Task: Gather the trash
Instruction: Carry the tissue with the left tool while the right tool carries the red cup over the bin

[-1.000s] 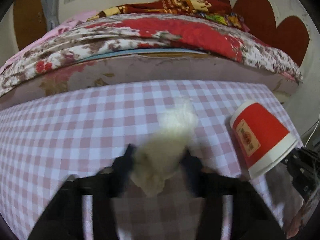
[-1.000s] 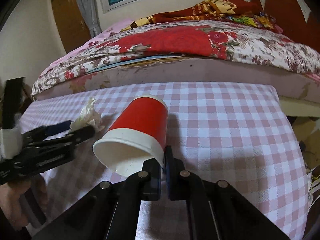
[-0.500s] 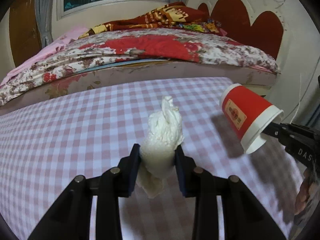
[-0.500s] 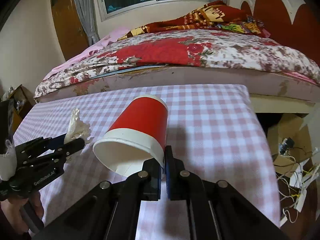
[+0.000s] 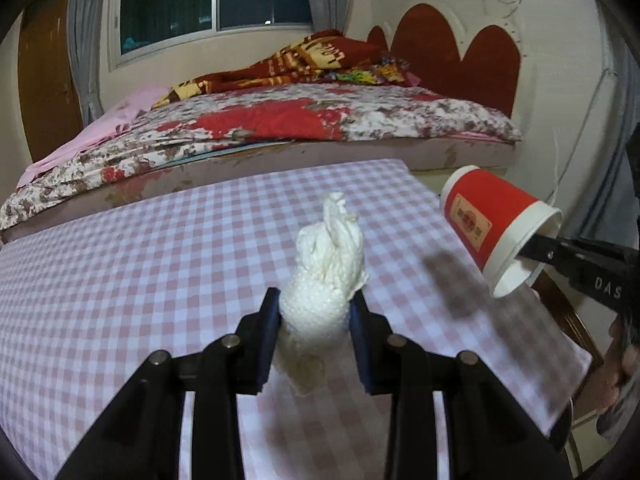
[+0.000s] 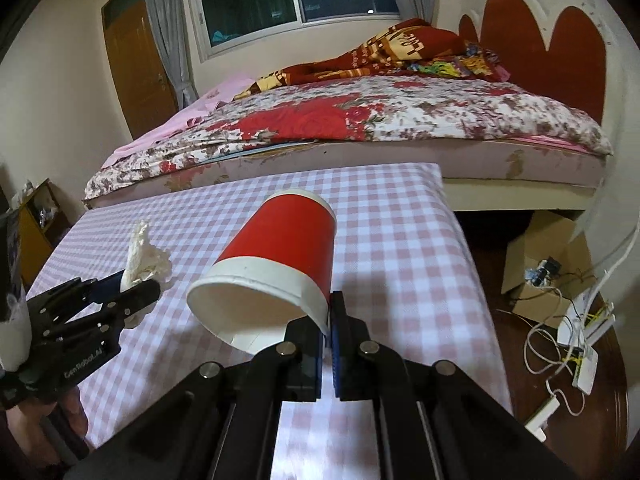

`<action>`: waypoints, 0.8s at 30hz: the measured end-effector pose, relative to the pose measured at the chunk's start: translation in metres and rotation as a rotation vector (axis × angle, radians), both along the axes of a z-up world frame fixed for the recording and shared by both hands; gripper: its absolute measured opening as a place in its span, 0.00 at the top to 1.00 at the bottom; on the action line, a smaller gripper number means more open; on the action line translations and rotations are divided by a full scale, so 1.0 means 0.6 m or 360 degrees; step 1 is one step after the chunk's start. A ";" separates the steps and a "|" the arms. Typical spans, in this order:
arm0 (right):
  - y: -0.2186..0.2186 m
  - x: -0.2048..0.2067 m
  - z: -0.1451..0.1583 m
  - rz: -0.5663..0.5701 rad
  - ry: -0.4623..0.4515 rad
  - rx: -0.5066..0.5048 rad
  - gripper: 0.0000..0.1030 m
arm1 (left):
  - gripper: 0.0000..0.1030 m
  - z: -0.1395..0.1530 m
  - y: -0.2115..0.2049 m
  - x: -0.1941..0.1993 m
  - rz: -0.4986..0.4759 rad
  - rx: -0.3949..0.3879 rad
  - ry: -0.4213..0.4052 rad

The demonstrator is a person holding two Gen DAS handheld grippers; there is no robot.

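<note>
A crumpled white tissue wad (image 5: 324, 280) is pinched between the pads of my left gripper (image 5: 314, 312), held up off the pink checked tablecloth (image 5: 140, 264). From the right wrist view the same tissue wad (image 6: 144, 258) and left gripper (image 6: 138, 292) show at the left. My right gripper (image 6: 329, 320) is shut on the rim of a red paper cup (image 6: 280, 252) with a white band, its mouth tilted toward the camera. That red paper cup (image 5: 492, 220) hangs past the table's right edge in the left wrist view.
A bed with a floral quilt (image 6: 360, 120) stands right behind the table. On the floor at the right lie a cardboard box (image 6: 540, 264) and white cables with a power strip (image 6: 576, 344). A wooden door (image 6: 136, 68) and a window are at the back.
Both grippers have lifted and drawn back to the right with their loads. The tissue left the cloth; the cup now hangs beyond the table's right edge.
</note>
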State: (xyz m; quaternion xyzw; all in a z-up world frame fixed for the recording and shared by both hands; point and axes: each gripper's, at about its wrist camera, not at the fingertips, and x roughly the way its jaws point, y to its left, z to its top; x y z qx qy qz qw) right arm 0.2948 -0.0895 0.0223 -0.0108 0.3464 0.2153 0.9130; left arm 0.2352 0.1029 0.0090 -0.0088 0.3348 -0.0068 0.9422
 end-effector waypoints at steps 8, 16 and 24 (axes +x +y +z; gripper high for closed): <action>-0.067 -0.087 0.031 -0.0064 -0.0061 0.0017 0.96 | 0.66 0.032 -0.065 -0.076 -0.0105 -0.0034 -0.0098; -0.168 -0.169 0.045 -0.0166 -0.0114 0.0019 0.96 | 0.66 0.037 -0.147 -0.131 -0.0244 -0.0056 -0.0142; -0.286 -0.232 0.024 -0.0340 -0.0085 0.0002 0.96 | 0.66 0.016 -0.260 -0.156 -0.0442 -0.0084 -0.0095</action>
